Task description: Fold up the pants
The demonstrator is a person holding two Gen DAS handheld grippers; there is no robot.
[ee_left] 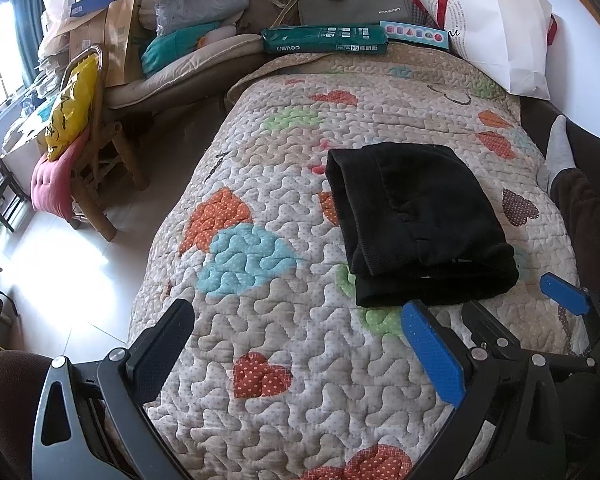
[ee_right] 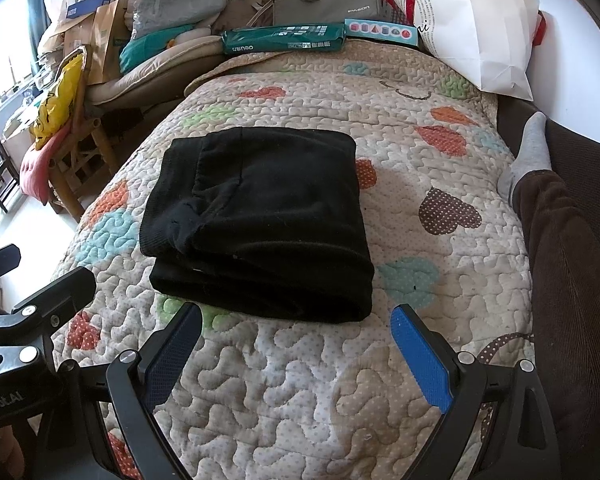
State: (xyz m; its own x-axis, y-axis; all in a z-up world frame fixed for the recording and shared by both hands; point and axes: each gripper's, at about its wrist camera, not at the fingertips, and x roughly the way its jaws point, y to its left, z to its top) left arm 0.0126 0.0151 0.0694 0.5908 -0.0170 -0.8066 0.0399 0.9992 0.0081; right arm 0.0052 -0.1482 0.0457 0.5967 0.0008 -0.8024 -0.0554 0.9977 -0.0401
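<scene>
Heart-print quilt (ee_right: pixel 300 380) on bed; folded black pants (ee_right: pixel 260 224) mid; paper pack (ee_right: pixel 284 40), white bag (ee_right: pixel 480 28) at far end.

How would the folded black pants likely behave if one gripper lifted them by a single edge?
The pants would probably sag and unfold: they are soft fabric lying in loose stacked layers. They look fairly thick, so likely a bit heavy for one pinch. Pushed, they would more likely bunch than slide, since the quilt is textured.

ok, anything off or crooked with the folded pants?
Nothing stands out. The black pants lie folded in a compact stack on the quilt, edges roughly aligned. Both grippers, left and right, are open and clear.
</scene>
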